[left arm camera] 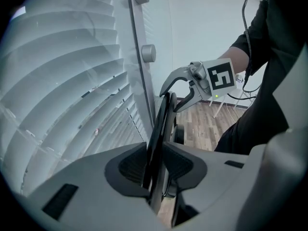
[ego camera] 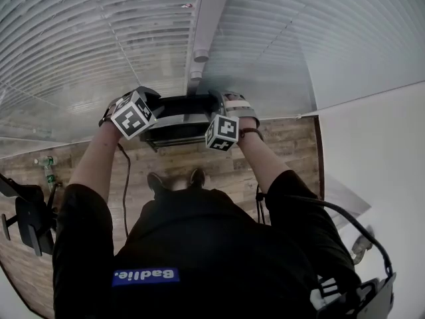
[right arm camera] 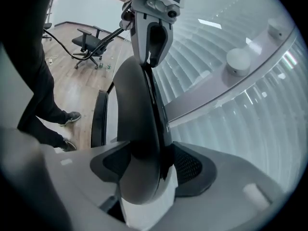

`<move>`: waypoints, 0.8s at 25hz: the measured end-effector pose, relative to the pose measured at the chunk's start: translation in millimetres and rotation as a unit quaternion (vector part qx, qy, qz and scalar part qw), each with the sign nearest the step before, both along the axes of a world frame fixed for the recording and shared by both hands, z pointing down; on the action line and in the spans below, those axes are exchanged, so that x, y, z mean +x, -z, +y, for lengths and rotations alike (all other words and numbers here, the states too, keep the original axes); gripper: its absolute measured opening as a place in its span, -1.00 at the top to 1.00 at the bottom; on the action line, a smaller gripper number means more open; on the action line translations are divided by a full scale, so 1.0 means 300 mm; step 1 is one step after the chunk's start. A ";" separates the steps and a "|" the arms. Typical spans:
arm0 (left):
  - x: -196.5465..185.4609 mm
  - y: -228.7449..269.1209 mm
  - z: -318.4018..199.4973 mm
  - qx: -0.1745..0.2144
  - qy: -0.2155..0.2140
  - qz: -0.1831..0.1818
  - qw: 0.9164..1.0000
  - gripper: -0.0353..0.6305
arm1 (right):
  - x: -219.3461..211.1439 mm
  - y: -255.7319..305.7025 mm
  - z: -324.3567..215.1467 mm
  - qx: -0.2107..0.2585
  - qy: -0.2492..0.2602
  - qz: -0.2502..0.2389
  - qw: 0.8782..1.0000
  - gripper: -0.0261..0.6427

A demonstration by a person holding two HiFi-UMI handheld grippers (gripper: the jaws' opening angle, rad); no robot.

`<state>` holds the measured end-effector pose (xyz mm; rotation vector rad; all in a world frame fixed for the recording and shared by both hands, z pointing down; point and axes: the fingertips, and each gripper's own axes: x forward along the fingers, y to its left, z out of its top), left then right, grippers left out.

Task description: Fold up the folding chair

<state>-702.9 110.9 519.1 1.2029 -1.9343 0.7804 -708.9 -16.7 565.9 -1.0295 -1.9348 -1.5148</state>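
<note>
Claws on both ends of the folding chair

The folding chair [ego camera: 179,119] is held up in front of the blinds [ego camera: 99,45], between the person's two hands, with the shoes [ego camera: 158,181] below it. From the head view only a dark, glossy strip of it shows; the marker cubes cover its ends, and its legs cannot be made out. The left claw [left arm camera: 156,165] pinches a thin black panel seen edge-on, its ribbed pads tight on both faces. The right claw [right arm camera: 147,165] is set wider on a thick, rounded, smooth dark grey edge that fills its gap and touches both pads. The chair's lower part is cut off in both gripper views. Around it are curved white slats, a grey post with round knobs [left arm camera: 148,53], a wood-plank floor [ego camera: 285,145], and a distant office chair [right arm camera: 89,44].
</note>
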 end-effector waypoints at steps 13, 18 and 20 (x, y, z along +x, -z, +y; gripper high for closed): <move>-0.036 -0.004 0.002 -0.042 0.014 -0.057 0.997 0.61 | -0.037 0.005 -0.010 0.027 -0.038 -0.083 0.995 0.18; -0.023 0.005 0.016 -0.049 0.024 -0.054 0.997 0.64 | -0.053 -0.007 -0.005 0.025 -0.040 -0.078 0.996 0.18; -0.015 0.015 0.022 -0.052 0.031 -0.055 0.997 0.64 | -0.056 -0.004 -0.003 0.021 -0.034 -0.080 0.996 0.18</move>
